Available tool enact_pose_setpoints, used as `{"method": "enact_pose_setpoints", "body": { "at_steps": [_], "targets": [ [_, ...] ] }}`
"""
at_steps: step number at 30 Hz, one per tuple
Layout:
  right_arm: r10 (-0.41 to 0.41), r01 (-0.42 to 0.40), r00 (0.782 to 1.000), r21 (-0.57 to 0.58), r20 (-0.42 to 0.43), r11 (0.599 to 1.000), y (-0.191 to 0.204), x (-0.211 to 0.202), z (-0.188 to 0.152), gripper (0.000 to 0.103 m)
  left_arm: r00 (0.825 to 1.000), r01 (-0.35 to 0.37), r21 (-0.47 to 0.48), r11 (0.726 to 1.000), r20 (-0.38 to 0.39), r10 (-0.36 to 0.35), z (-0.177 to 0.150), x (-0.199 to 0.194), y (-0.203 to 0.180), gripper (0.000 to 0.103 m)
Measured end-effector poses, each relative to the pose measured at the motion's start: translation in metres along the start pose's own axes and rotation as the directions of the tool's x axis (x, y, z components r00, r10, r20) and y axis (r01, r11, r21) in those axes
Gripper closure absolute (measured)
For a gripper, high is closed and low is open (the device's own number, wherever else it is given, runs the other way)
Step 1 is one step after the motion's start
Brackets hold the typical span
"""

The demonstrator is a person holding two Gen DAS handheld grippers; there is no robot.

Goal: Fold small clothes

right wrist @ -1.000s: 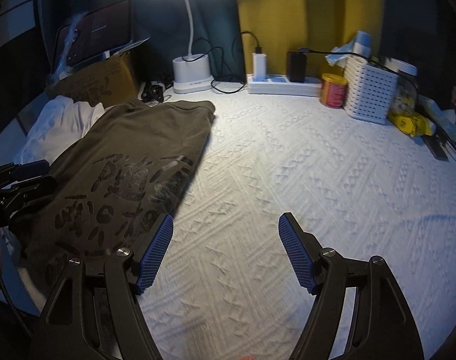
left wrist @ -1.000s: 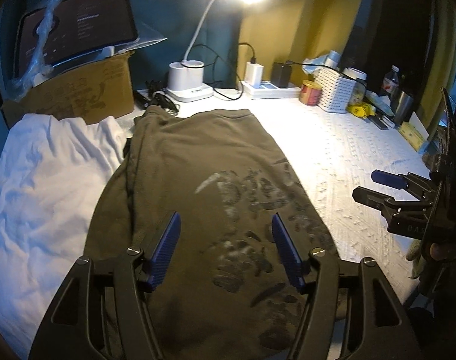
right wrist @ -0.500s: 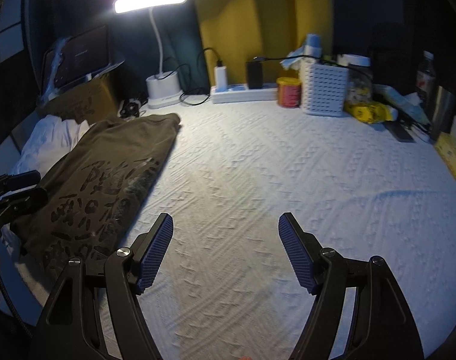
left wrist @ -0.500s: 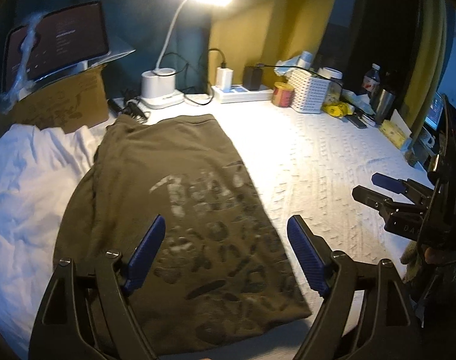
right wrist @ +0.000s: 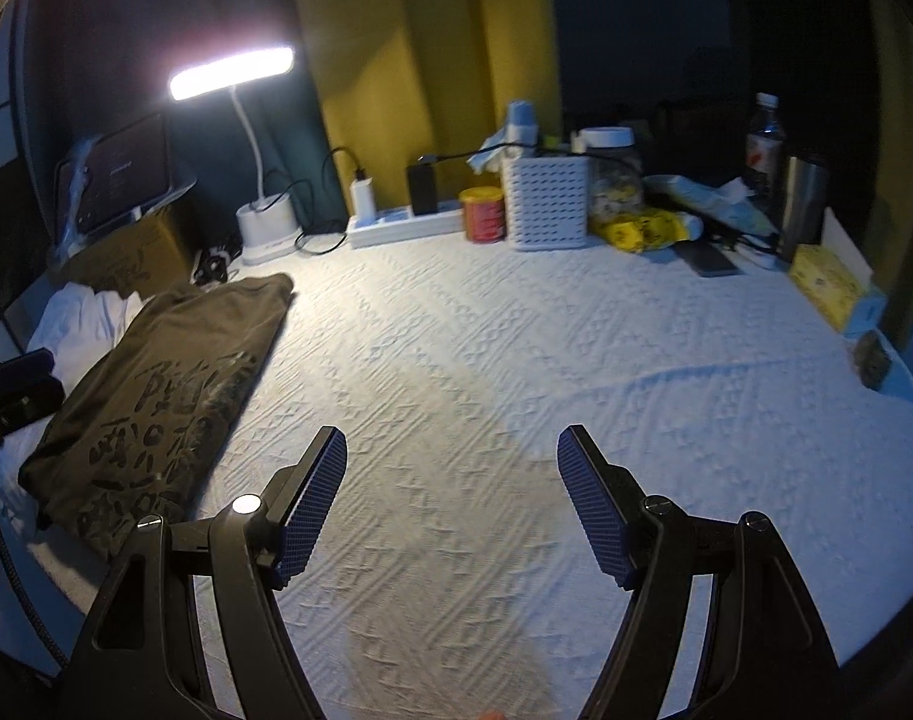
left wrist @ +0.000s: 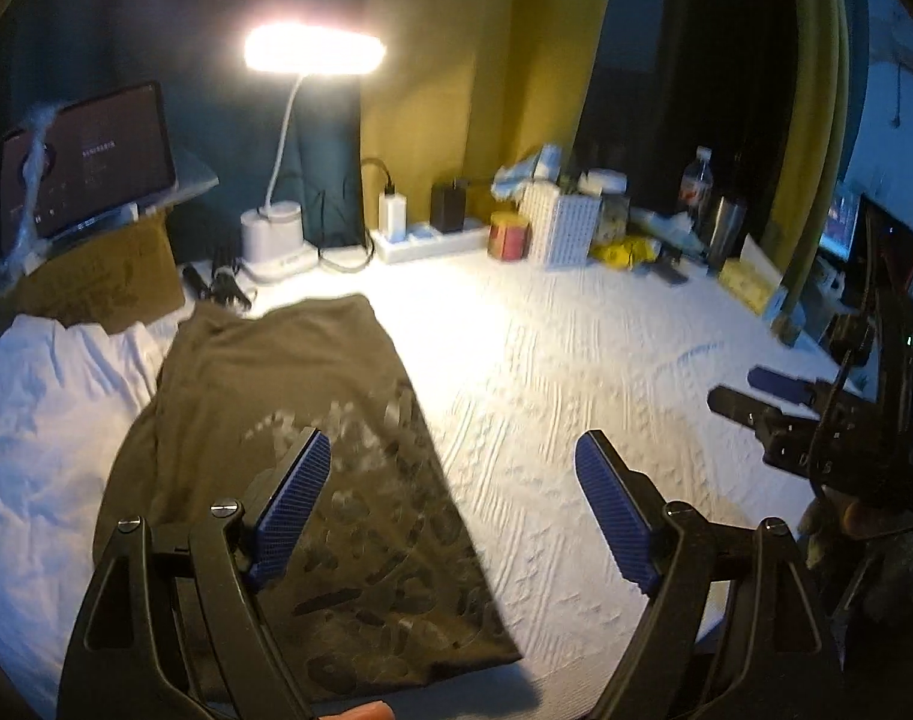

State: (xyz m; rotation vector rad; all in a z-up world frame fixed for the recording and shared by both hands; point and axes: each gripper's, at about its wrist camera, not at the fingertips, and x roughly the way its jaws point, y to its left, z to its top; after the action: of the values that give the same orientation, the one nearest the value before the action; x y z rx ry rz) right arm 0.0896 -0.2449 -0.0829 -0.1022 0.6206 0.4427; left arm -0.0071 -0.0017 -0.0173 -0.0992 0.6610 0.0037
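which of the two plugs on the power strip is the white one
The left charger, nearer the desk lamp. The other block on the power strip is black and sits closer to the red can.

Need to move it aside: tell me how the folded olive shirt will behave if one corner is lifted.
The olive shirt is soft cloth lying flat in layers, so it would probably droop and come unfolded from one corner. It looks light. On the textured white bedspread it would likely drag and bunch rather than slide.
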Motion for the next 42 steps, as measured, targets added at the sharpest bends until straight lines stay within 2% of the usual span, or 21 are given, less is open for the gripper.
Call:
{"method": "enact_pose_setpoints", "body": {
  "at_steps": [2,3,5,15,24,35,42],
  "targets": [
    [-0.011,0.011,1.0,0.01,0.017,1.0,-0.006,-0.008,0.001,0.027,0.999,-0.026,0.0,1.0,0.035,0.026,0.004,-0.006,-0.002,0.006],
    [-0.015,0.015,1.0,0.013,0.024,1.0,-0.009,-0.012,0.002,0.027,0.998,-0.032,0.0,0.999,0.053,0.032,0.005,-0.009,-0.002,0.004],
    [-0.023,0.023,0.999,0.019,0.04,1.0,-0.014,-0.02,0.004,0.027,0.995,-0.04,0.001,0.999,0.09,0.04,0.008,-0.016,-0.005,0.004],
    [-0.074,0.07,0.989,0.035,0.13,0.997,-0.033,-0.065,0.014,0.027,0.986,-0.023,0.054,0.998,0.165,0.014,0.024,-0.036,-0.023,0.004],
    [-0.103,0.095,0.976,0.051,0.193,0.994,-0.044,-0.096,0.025,0.027,0.97,-0.028,0.071,0.997,0.244,0.01,0.036,-0.054,-0.034,0.004],
    [-0.126,0.117,0.951,0.047,0.283,0.992,-0.039,-0.136,0.042,0.027,0.937,-0.04,0.102,0.994,0.35,0.002,0.054,-0.083,-0.044,0.003],
    [-0.116,0.112,0.937,0.033,0.329,0.993,-0.03,-0.154,0.048,0.027,0.916,-0.039,0.086,0.996,0.4,0.001,0.062,-0.099,-0.046,0.003]
  ]
}}
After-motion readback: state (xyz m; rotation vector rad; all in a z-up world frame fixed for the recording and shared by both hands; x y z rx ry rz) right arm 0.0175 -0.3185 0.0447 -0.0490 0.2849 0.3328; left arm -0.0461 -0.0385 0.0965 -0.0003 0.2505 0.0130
